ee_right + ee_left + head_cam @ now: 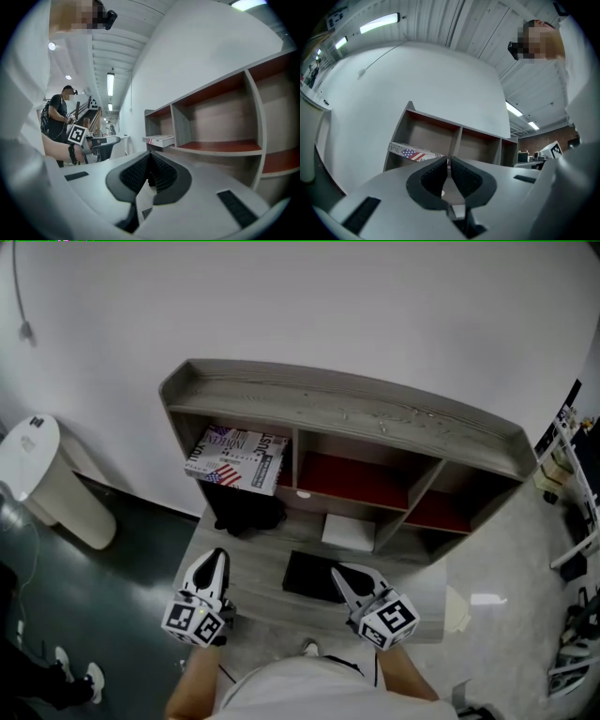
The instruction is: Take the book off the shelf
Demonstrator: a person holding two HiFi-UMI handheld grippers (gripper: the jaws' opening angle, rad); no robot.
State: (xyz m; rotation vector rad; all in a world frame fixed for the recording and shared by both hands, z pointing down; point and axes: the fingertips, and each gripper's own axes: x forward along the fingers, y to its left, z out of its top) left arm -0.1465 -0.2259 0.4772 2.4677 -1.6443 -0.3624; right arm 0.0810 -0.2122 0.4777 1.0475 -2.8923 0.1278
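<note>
Since the book lies in the shelf compartment ahead of the left tool, well apart, we judge removal not yet begun; left tool and right tool are pressed together, empty.

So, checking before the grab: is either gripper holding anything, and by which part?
Nothing is held: left gripper and right gripper are both shut, empty.

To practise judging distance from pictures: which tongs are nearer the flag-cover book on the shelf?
Left. The left tongs sit straight in front of the book; the right tongs are farther right, before the middle compartment.
</note>
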